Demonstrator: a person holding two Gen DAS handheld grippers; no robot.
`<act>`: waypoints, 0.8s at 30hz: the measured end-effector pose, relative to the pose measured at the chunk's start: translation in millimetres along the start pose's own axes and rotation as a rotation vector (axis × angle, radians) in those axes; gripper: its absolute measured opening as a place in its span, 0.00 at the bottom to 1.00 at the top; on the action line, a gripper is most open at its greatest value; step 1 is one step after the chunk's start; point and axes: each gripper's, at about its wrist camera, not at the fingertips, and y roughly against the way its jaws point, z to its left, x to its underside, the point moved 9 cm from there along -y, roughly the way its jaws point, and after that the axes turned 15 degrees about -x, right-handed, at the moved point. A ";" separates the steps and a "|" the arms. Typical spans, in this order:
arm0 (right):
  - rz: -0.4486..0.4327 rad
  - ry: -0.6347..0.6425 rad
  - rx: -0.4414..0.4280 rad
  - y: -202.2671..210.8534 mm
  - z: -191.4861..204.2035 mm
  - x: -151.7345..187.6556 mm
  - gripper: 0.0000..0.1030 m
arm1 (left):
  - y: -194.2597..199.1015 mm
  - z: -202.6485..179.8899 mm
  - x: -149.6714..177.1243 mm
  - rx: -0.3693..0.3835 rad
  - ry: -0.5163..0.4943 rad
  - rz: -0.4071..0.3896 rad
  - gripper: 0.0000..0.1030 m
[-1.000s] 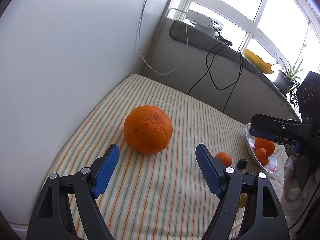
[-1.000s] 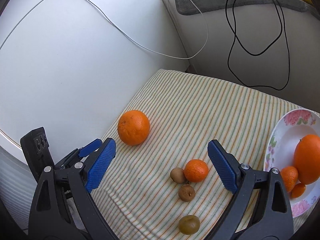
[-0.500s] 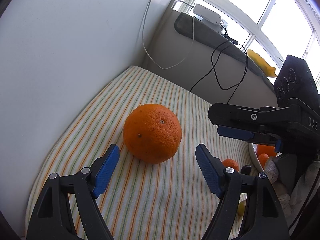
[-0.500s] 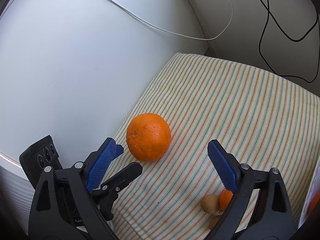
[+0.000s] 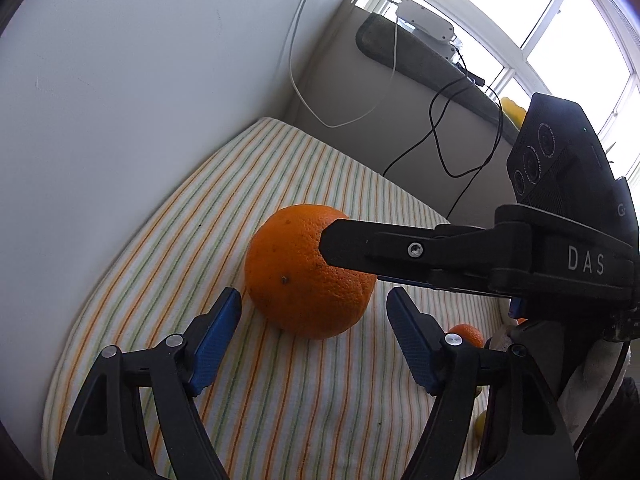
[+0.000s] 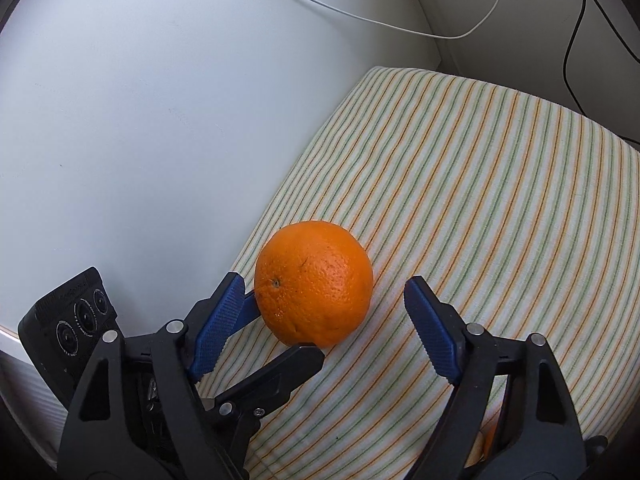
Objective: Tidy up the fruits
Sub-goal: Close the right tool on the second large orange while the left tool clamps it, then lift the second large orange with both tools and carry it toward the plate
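Your left gripper (image 5: 314,322) is spread wide, its blue pads apart on either side of the big orange (image 5: 308,270), which sits just ahead of them on the striped cloth (image 5: 280,400) and touches neither pad as far as the left view shows. Your right gripper (image 6: 324,312) is spread too, and the same orange (image 6: 314,282) lies between its fingers; the left pad looks very close to the peel, but you cannot tell from here whether it touches. In the left view one black finger of the right gripper crosses in front of the orange from the right.

The cloth is white with thin orange and green stripes and covers a soft, rounded surface. It runs up against a plain white wall (image 6: 140,120) on the left, with the orange near that left edge. At the far side a pale wall rises to a sill topped with a dark grey mat (image 5: 420,58), and a bright window (image 5: 520,4) stands above it. A white cable (image 5: 304,92) hangs down in the far corner, and black cables (image 5: 440,140) trail down the pale wall. At the near right in the left view a small orange fruit (image 5: 466,334) peeks out behind the gripper, well apart from the big one.
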 end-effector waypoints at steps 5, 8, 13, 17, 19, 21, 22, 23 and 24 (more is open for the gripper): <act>0.010 -0.011 -0.006 -9.4 -4.0 -2.2 0.76 | -2.9 -2.5 0.2 -0.001 -0.003 0.007 0.68; 0.016 -0.017 -0.020 -15.9 -6.2 -3.6 0.72 | -3.2 -1.7 -1.5 -0.007 0.001 0.004 0.66; 0.015 0.007 -0.013 -19.9 -3.7 -4.5 0.68 | -3.6 -5.3 1.8 -0.060 -0.053 -0.013 0.66; 0.012 0.014 -0.017 -15.2 -2.1 -1.2 0.67 | -1.8 -5.2 1.9 -0.063 -0.048 -0.021 0.66; 0.005 0.026 -0.015 -7.5 1.3 2.4 0.67 | 0.4 -7.9 2.0 -0.067 -0.057 -0.027 0.66; -0.002 0.039 -0.012 1.1 3.7 4.6 0.67 | 2.8 -12.5 1.7 -0.070 -0.067 -0.037 0.66; -0.008 0.040 -0.012 5.0 4.0 5.0 0.67 | 4.3 -15.6 1.1 -0.070 -0.071 -0.042 0.66; -0.012 0.038 -0.015 8.9 4.0 5.4 0.67 | 5.8 -19.2 0.1 -0.070 -0.075 -0.047 0.66; -0.017 0.036 -0.018 13.4 3.9 5.1 0.67 | 7.7 -22.2 -0.8 -0.069 -0.078 -0.052 0.66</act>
